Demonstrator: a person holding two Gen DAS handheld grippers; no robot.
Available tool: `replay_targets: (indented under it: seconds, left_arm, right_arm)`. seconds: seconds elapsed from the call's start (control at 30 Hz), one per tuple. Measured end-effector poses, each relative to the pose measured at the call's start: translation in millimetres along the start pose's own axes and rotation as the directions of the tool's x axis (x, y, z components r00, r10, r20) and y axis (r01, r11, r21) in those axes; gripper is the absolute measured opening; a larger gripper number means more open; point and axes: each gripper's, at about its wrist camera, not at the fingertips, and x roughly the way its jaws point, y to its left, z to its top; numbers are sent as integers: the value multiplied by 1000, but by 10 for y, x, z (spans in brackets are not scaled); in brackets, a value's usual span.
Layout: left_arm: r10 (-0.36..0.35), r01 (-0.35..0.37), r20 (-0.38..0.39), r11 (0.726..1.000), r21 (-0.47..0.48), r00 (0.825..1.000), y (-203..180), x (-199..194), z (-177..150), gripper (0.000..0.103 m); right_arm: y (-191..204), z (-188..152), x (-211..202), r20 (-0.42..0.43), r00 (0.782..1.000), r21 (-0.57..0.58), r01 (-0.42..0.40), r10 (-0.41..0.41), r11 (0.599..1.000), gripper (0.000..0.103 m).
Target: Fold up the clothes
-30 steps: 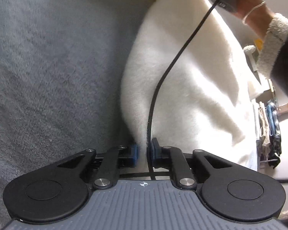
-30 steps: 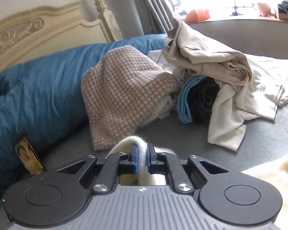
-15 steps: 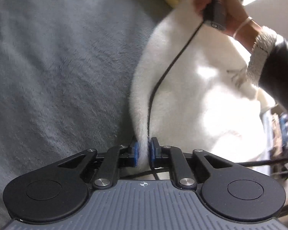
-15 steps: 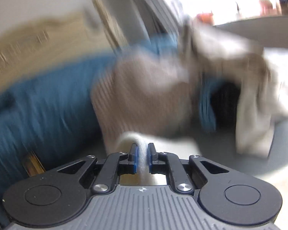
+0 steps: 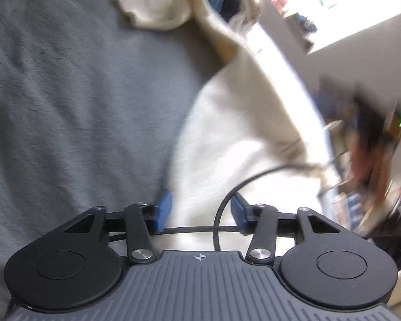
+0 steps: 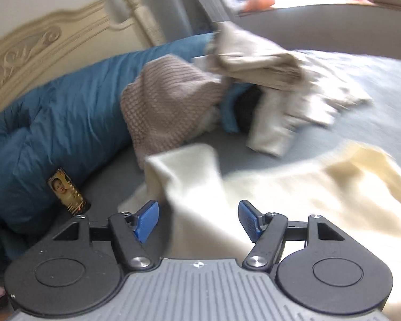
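A cream fleece garment (image 5: 235, 123) lies on the grey bed cover (image 5: 66, 101), one sleeve (image 5: 157, 13) stretched toward the far side. My left gripper (image 5: 201, 212) is opening; the garment's edge and a black cable (image 5: 227, 200) lie between its blue pads (image 5: 163, 211), which no longer press the cloth. In the right wrist view the same garment (image 6: 280, 195) spreads below, its sleeve end (image 6: 184, 171) just ahead. My right gripper (image 6: 197, 220) is opening wide, with cloth between the pads but not pinched.
A heap of unfolded clothes (image 6: 254, 80) with a checked knit (image 6: 168, 107) sits beyond the garment, against a blue duvet (image 6: 61, 123) and a cream headboard (image 6: 40, 42). A small picture box (image 6: 66, 191) stands by the duvet. Blurred furniture (image 5: 366, 144) lies right of the bed.
Both grippers were shut on the cream garment and have let it go, jaws now spread. Both pulled back; the garment now lies spread on the bed. The hand with the other gripper has left the left view.
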Motion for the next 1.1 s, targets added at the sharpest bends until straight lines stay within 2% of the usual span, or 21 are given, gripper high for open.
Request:
replay_targets:
  seconds: [0.1,0.2,0.23,0.3,0.33,0.37,0.4,0.43,0.5,0.63,0.7,0.8,0.9,1.0,1.03,1.1]
  left_arm:
    - [-120,118,-12,988,-95,993,-122,131,32,52]
    - [-213,210,6,962,-176,977,-158,259,-20,53]
    - [-202,203,23,963,-176,979,-335,399,-29,53]
    - [-109,114,42,984,-135,993,-392,612,-16,53]
    - [-31,35,39,994,-108,999,-536,714,-21,53]
    - [41,-39,24,997,-62,999,-512,767,-39,53]
    - [113,-113,12,994,-15,994,-488,820,-57,52]
    - [185,-185,4,982,32,983,-463,873,-74,52]
    - [322,-319,-3,939,129,947,-420,981,-111,51]
    - [382,-368,17,878,306,924,-630,1163,-251,49]
    - [396,-385,54,841,380,917,-761,1214,-315,48]
    - [404,-397,90,793,462,910,-890,1254,-362,47]
    - [382,-375,102,759,532,918,-964,1331,-384,47]
    - [367,-351,106,706,616,924,-1039,1522,-433,47]
    - [363,-342,106,685,643,926,-1062,1552,-450,47]
    - [351,-320,102,648,691,931,-1105,1620,-486,47]
  right_arm:
    - [-325,-410,-617,16,990,118,136,-138,984,71]
    - [-663,-811,-1097,20,964,278,251,-266,927,71]
    - [-760,-942,-1244,19,952,327,284,-307,901,71]
    - [-825,-1163,-1442,33,954,406,261,-299,876,71]
    - [-777,-1245,-1469,42,962,420,228,-269,879,71]
    - [-705,-1317,-1475,50,972,426,189,-232,885,71]
    - [-633,-1390,-1480,59,979,431,150,-194,890,71]
    - [-522,-1431,-1403,47,988,421,117,-150,899,71]
    - [-250,-1471,-1146,4,998,386,58,-64,921,71]
    - [391,-1477,-475,-109,992,291,-36,71,956,71]
    - [779,-1460,-139,-183,980,195,-45,82,980,70]
    - [1354,-1433,346,-295,955,-8,-32,28,999,70]
    - [1643,-1483,793,-378,923,-121,22,-67,992,69]
    - [1631,-1565,1020,-435,899,-82,21,-55,996,61]
    - [1596,-1588,1018,-430,902,-65,11,-38,998,58]
    - [1464,-1634,972,-415,910,-14,0,-6,1000,42]
